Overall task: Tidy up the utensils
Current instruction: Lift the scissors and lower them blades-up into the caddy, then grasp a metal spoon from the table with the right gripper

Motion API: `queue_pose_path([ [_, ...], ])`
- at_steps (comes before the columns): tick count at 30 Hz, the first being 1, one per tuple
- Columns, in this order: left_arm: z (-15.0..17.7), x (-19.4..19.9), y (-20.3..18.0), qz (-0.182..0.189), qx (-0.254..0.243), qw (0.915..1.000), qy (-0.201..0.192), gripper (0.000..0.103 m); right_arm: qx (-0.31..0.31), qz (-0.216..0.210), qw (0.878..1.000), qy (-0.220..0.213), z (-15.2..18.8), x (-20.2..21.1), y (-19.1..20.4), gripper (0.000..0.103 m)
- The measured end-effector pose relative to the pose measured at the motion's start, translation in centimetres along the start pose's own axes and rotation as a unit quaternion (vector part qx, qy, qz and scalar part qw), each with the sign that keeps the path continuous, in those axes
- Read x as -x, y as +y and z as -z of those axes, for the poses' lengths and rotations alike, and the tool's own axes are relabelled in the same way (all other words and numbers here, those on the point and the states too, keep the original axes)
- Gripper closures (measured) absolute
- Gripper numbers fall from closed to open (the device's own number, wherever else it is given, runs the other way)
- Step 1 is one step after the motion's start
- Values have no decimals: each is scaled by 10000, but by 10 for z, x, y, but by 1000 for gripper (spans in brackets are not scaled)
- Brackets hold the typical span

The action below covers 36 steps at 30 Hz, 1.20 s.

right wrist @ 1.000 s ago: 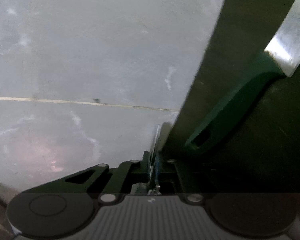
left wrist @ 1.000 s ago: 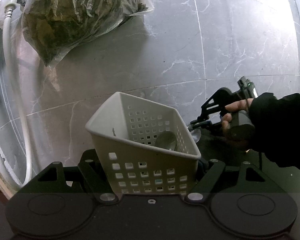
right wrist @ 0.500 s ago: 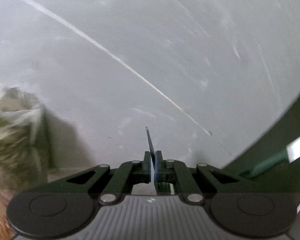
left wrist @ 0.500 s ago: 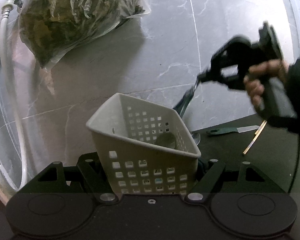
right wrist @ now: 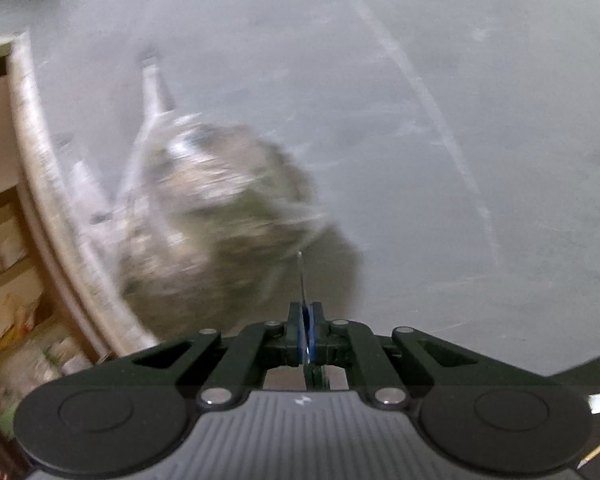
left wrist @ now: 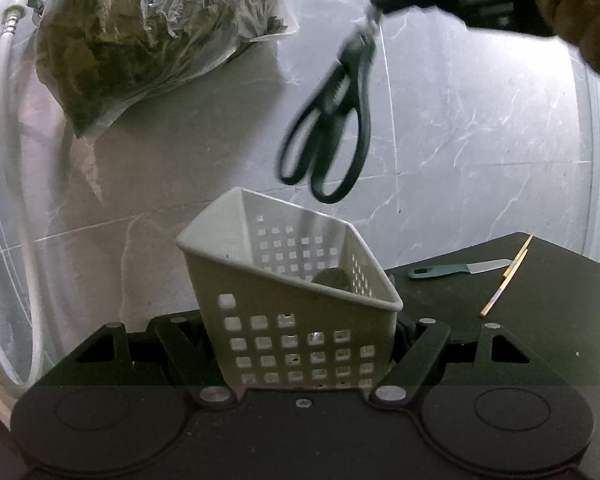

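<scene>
Left gripper [left wrist: 304,344] clamps the white perforated plastic basket [left wrist: 288,276], tilted, a dark rounded utensil head [left wrist: 332,278] inside. Right gripper [left wrist: 374,14], jaws closed on the blade end of black-handled scissors [left wrist: 332,120]; the two oval handle loops hang down, blurred, above the basket's far rim. In the right wrist view the thin blade [right wrist: 301,280] shows edge-on between the pads. Green-handled knife [left wrist: 456,269] and pale wooden chopsticks [left wrist: 506,276] lie near the dark tabletop's [left wrist: 540,320] far edge. Clear bag of greens [left wrist: 148,32] far left.
</scene>
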<state>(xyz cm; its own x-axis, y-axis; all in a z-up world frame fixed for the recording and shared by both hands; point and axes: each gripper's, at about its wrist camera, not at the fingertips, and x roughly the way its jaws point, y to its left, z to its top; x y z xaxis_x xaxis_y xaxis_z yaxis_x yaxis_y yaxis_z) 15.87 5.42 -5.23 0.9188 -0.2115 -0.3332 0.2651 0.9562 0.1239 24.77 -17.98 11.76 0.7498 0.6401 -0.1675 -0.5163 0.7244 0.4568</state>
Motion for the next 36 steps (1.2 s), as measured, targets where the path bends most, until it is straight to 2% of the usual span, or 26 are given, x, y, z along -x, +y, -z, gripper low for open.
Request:
queue_pose_path([
  [5, 2, -1, 0, 10, -4, 10000, -15, 25, 423, -208, 9972, 572, 18, -22, 22, 100],
  [8, 2, 0, 0, 7, -11, 10000, -16, 25, 502, -215, 9950, 841, 33, -35, 23, 100],
  [13, 2, -1, -1, -3, -13, 10000, -12, 25, 424, -154, 9935, 1048, 52, -50, 26, 100],
  [16, 2, -2, -1, -18, 6, 10000, -12, 25, 587, -222, 9886, 1371, 63, -57, 31, 96],
  [17, 2, -2, -1, -22, 14, 10000, -17, 25, 591, -300, 9873, 1441, 65, -59, 32, 94],
  [19, 2, -2, -2, -50, 26, 10000, -7, 25, 624, -354, 9861, 1498, 65, -58, 31, 77],
  [20, 2, -3, -1, -47, 49, 10000, -5, 25, 586, -386, 9871, 1438, 63, -55, 28, 65],
  [21, 3, -2, -1, -54, 54, 10000, -10, 25, 533, -379, 9885, 1363, 60, -51, 23, 59],
  [22, 3, -1, -1, -48, 51, 10000, -11, 25, 475, -327, 9902, 1275, 56, -47, 17, 58],
  [24, 3, -1, -2, -43, 73, 10000, -1, 25, 302, -56, 9931, 1133, 49, -40, -4, 43],
  [27, 2, 1, -1, -73, 89, 9999, 18, 25, 16, 540, 9918, 1156, 51, -45, -53, 36],
  [31, 0, 2, -1, -106, 69, 9999, 73, 25, -698, 1213, 9776, 1571, 79, -77, -129, 36],
  [32, 0, 3, -1, -126, 70, 9999, 90, 25, -879, 1320, 9736, 1641, 88, -84, -144, 39],
  [33, -1, 3, -1, -150, 82, 9998, 102, 25, -990, 1360, 9717, 1661, 95, -90, -154, 43],
  [36, -3, 4, -3, -222, 108, 9996, 144, 25, -1178, 1410, 9692, 1640, 111, -101, -171, 47],
])
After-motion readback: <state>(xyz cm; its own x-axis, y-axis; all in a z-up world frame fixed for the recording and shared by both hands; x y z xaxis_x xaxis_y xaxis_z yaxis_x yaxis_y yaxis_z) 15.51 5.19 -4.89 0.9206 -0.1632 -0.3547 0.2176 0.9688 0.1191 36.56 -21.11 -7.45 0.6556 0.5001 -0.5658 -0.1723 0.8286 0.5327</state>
